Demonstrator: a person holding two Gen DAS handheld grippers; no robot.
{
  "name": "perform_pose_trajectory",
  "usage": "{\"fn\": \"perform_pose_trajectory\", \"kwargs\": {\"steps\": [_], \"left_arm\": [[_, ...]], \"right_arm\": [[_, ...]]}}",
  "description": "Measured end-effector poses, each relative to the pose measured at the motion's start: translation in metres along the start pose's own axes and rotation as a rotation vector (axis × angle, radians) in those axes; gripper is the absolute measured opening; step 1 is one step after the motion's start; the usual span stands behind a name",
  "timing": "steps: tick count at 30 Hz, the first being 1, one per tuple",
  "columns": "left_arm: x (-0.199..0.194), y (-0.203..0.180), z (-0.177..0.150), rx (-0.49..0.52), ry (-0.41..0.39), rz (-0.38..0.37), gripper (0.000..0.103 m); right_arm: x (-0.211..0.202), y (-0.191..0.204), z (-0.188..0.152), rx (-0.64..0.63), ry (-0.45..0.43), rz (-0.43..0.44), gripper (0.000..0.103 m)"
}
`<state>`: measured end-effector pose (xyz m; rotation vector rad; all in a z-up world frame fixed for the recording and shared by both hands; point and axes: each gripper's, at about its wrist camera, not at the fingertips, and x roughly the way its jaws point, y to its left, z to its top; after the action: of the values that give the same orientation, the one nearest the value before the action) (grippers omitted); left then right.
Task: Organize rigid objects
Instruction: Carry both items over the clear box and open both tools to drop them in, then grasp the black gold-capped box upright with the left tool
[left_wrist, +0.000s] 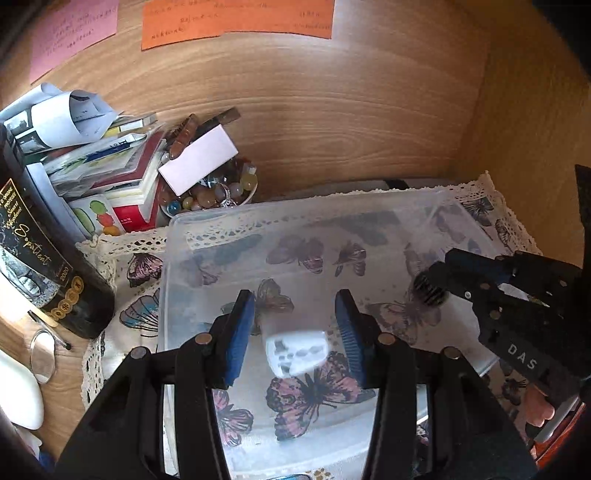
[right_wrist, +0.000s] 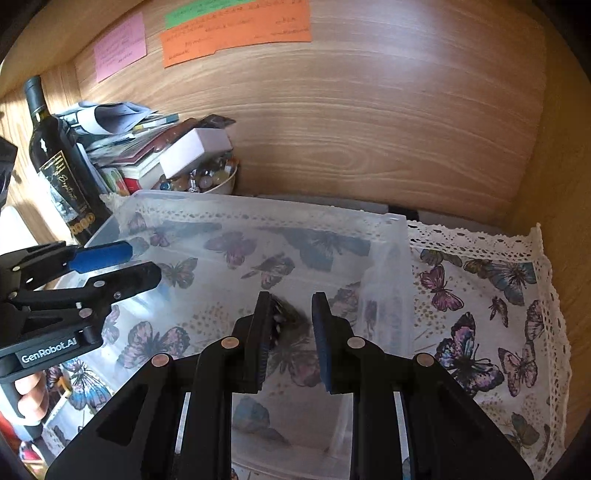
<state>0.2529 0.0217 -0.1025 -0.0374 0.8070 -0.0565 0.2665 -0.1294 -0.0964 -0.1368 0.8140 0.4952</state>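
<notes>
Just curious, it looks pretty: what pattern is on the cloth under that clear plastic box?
Colourful butterflies on the white, lace-edged cloth, clearest in the right wrist view.

This is looking like a home: a wood-grain desk (right_wrist: 369, 122) in a lived-in corner. A butterfly-print cloth (right_wrist: 498, 295) with lace edging is covering it, a wine bottle (right_wrist: 59, 162) is standing beside a leaning pile of books (left_wrist: 122, 173) and papers, a bowl of beads (left_wrist: 221, 192) is sitting near them, and coloured notes (right_wrist: 236, 33) are hanging on the back panel.
</notes>
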Motion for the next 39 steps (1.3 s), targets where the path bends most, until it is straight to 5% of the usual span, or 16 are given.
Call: {"fn": "perform_pose_trajectory", "kwargs": {"steps": [11,19,23,35,39], "left_arm": [[-0.03,0.002,-0.003,-0.001,-0.061,-0.018,0.057],[-0.09,0.014,-0.018,0.006,-0.172,0.009,0.091],[-0.113,0.021,-0.037,0.018,-0.204,0.05,0.096],[-0.11,0.043,-0.115,-0.012,-0.079,0.101,0.097],[-0.104,0.046,-0.142,-0.039,-0.038,0.1,0.097]], "right_arm": [[-0.03,-0.003,0.001,0.042,-0.05,0.05,0.048],[-0.075,0.003,-0.012,0.034,-0.146,0.054,0.065],[-0.087,0.008,-0.027,0.022,-0.164,0.056,0.074],[-0.084,0.013,-0.091,0.037,-0.043,0.019,0.075],[-0.085,0.006,-0.112,0.075,-0.016,-0.001,0.088]]}}
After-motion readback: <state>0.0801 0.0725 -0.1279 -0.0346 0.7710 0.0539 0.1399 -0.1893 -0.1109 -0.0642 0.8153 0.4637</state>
